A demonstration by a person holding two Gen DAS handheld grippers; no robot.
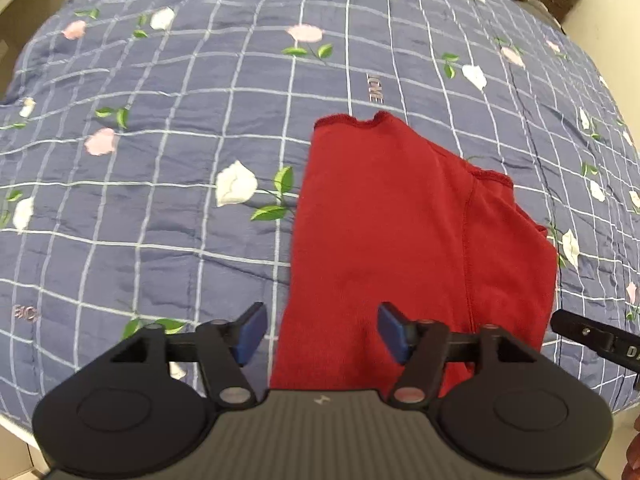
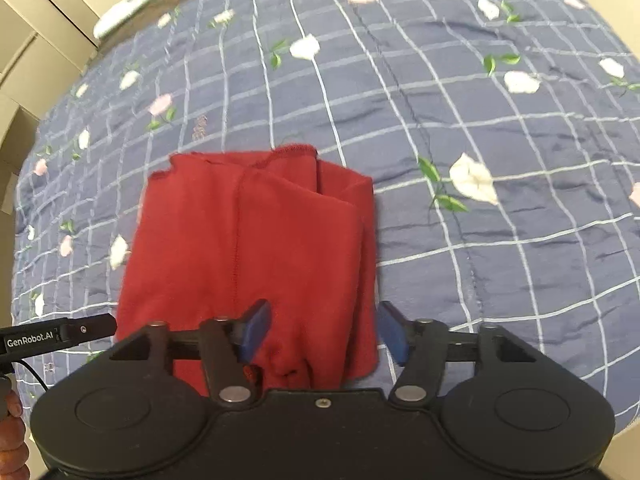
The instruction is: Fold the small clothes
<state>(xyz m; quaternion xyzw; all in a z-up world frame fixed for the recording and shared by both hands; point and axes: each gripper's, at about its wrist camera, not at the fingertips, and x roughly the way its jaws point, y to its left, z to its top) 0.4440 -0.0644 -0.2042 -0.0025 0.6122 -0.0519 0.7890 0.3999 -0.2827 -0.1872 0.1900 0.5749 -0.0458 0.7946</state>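
The cloth (image 1: pixel 400 240) lies folded on the bed (image 1: pixel 160 200). The left tool (image 1: pixel 322 332) is at the cloth's near left edge and the right tool (image 2: pixel 324 332) at its near right edge. Each tool has its fingers apart, holding nothing.

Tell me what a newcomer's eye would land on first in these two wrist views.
The red garment stands out first, lying partly folded on the blue checked quilt with its flower print. Next come the two grippers at the garment's near edge: the left gripper and the right gripper, both open with blue pads and holding nothing.
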